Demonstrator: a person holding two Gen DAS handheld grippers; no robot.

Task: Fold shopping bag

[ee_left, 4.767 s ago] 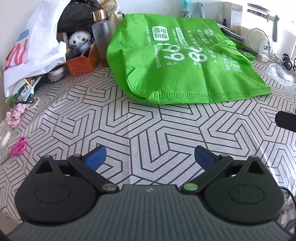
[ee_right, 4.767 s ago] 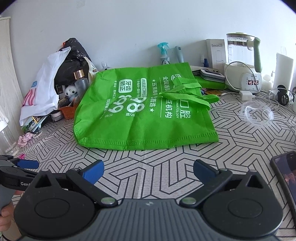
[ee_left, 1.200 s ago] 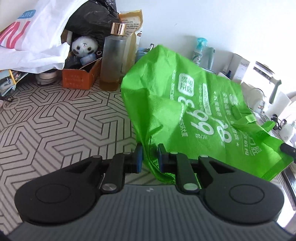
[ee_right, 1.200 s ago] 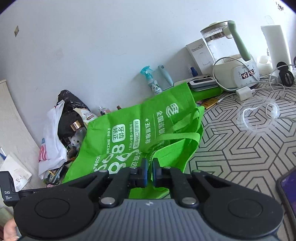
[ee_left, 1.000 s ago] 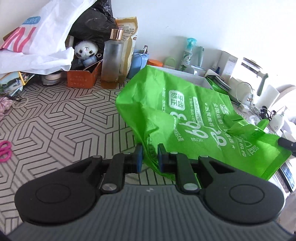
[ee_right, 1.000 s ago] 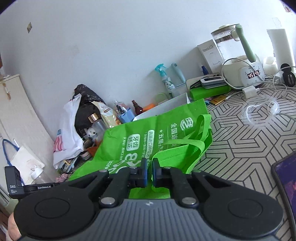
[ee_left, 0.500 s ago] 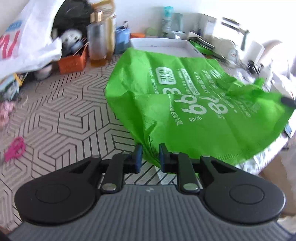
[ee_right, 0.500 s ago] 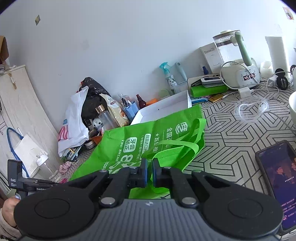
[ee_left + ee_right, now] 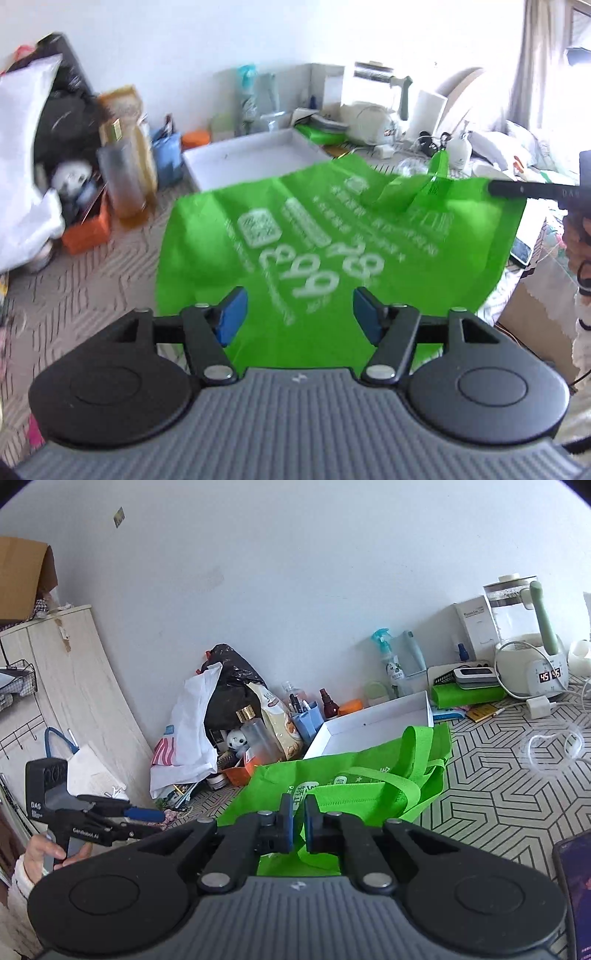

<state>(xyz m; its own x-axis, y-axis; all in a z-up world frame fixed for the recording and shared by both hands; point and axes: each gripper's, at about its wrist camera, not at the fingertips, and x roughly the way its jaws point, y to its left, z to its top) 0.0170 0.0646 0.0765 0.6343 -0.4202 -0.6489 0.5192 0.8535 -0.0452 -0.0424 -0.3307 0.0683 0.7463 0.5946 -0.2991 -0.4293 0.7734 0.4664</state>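
Your left hand-held gripper (image 9: 297,314) is standing wide apart, its blue pads on either side of the green shopping bag (image 9: 332,236) without pinching it; whether a pad is brushing the cloth I cannot tell. Your right hand-held gripper (image 9: 299,829) is clamping narrow on the bag's edge close to the handles (image 9: 417,775), so that side is carrying the load. You are holding the bag off the desk (image 9: 498,786), spread almost flat with the printed face up, its far-left part sagging toward the patterned surface near the white tray (image 9: 373,725). By my reading the fold is only beginning: no crease is showing, the panel is lying open in a single spread and the handles are sticking up loose. You are going to need a fresh grip on the left side, then a doubling over and a flattening on the desk
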